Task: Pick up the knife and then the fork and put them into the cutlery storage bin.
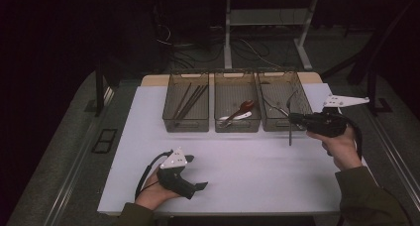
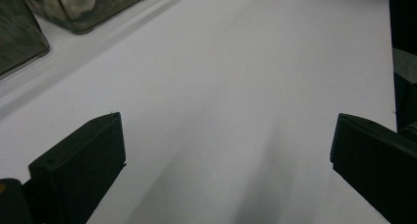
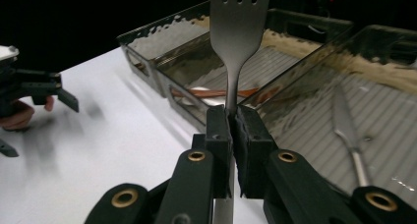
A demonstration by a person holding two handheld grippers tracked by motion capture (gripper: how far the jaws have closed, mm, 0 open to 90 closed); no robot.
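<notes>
Right gripper (image 3: pixel 231 130): jaws are pressing together on the handle of a metal fork (image 3: pixel 238 32), which is standing upright between the pads, tines above them. It is hovering just in front of the right-hand tray (image 1: pixel 285 121), where a knife (image 3: pixel 346 123) is lying beyond its jaws. The middle tray (image 1: pixel 236 124) is holding spoons (image 1: pixel 240 112). Left gripper (image 1: pixel 195 186): jaws are standing spread wide, nothing between them, resting low over the white table (image 2: pixel 221 86).

No readable text, labels, brands, numbers or signs anywhere in view.
</notes>
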